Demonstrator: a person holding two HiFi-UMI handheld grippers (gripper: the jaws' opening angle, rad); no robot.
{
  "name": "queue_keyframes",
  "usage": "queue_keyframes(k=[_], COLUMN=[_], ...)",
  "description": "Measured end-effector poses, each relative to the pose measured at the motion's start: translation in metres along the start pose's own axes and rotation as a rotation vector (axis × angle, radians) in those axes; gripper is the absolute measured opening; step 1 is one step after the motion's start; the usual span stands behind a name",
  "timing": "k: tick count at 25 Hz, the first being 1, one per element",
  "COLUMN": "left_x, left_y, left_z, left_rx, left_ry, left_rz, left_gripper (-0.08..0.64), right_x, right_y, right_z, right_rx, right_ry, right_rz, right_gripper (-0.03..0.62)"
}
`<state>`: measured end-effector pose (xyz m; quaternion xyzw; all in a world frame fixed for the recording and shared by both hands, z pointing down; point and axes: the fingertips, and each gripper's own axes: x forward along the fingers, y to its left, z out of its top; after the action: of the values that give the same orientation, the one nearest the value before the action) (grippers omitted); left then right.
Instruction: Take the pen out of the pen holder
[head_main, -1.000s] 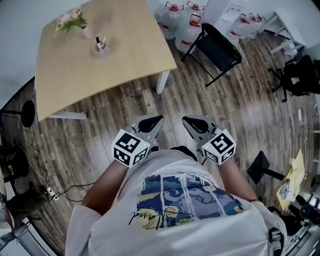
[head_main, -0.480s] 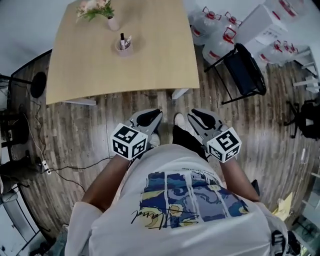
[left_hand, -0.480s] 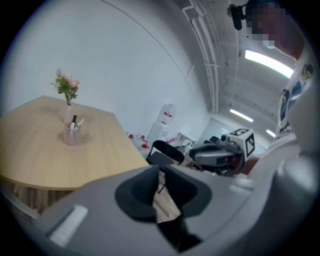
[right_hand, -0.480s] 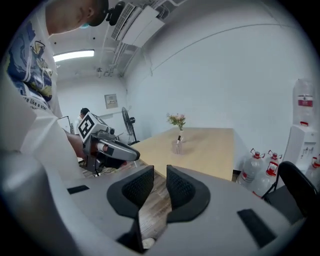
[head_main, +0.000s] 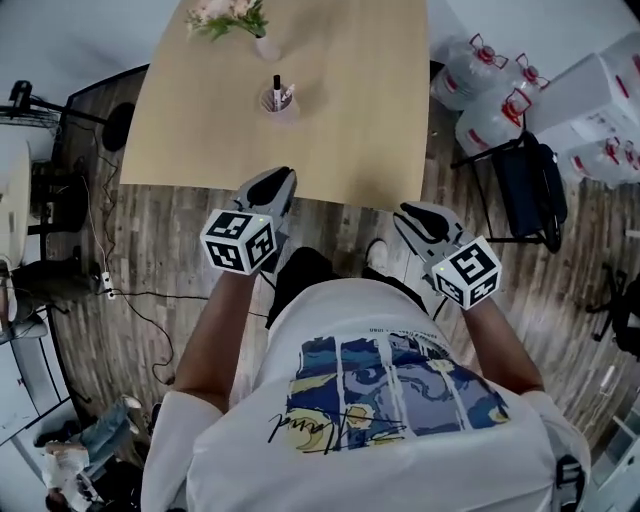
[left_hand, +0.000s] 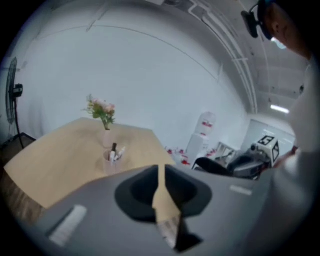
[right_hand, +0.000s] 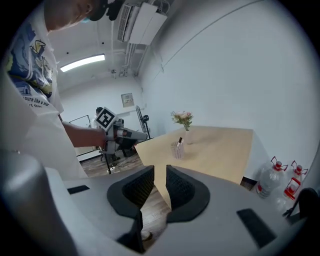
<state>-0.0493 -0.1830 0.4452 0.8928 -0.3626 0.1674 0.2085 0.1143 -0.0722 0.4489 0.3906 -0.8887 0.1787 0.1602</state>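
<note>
A clear pen holder (head_main: 279, 100) with several pens, one black-capped (head_main: 277, 85), stands on the light wooden table (head_main: 350, 120) near its far side. It also shows small in the left gripper view (left_hand: 111, 161) and the right gripper view (right_hand: 176, 150). My left gripper (head_main: 283, 178) reaches just over the table's near edge, well short of the holder. Its jaws stand a narrow gap apart with nothing between them (left_hand: 161, 170). My right gripper (head_main: 412, 212) hangs over the floor just off the table's near edge, jaws slightly apart and empty (right_hand: 160, 172).
A vase of pink flowers (head_main: 265, 47) stands just behind the holder. Right of the table are water bottles (head_main: 480, 75), white boxes (head_main: 600, 100) and a black folding chair (head_main: 530, 185). Cables (head_main: 110, 290) lie on the wooden floor at left.
The person has walked up to the table, which now lies straight ahead and closer. Both grippers moved forward with them; the left one now reaches the table's near edge.
</note>
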Motion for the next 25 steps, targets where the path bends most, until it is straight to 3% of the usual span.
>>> queue_keyframes(k=[4, 9, 16, 25], left_x=[0.026, 0.066, 0.128, 0.185], left_y=[0.054, 0.113, 0.176, 0.205], left_z=[0.016, 0.039, 0.055, 0.043], left_rx=[0.025, 0.062, 0.105, 0.171], left_ry=[0.015, 0.025, 0.087, 0.187], left_rz=[0.074, 0.083, 0.015, -0.112], left_gripper=[0.058, 0.077, 0.097, 0.132], right_x=[0.015, 0.034, 0.052, 0.063], right_y=[-0.015, -0.03, -0.04, -0.026], right_z=[0.0, 0.017, 0.036, 0.034], right_rx=[0.024, 0.081, 0.134, 0.234], right_ry=[0.022, 0.002, -0.007, -0.015], right_rz=[0.0, -0.09, -0.239, -0.419], right_gripper=[0.067, 0.067, 0.074, 0.075])
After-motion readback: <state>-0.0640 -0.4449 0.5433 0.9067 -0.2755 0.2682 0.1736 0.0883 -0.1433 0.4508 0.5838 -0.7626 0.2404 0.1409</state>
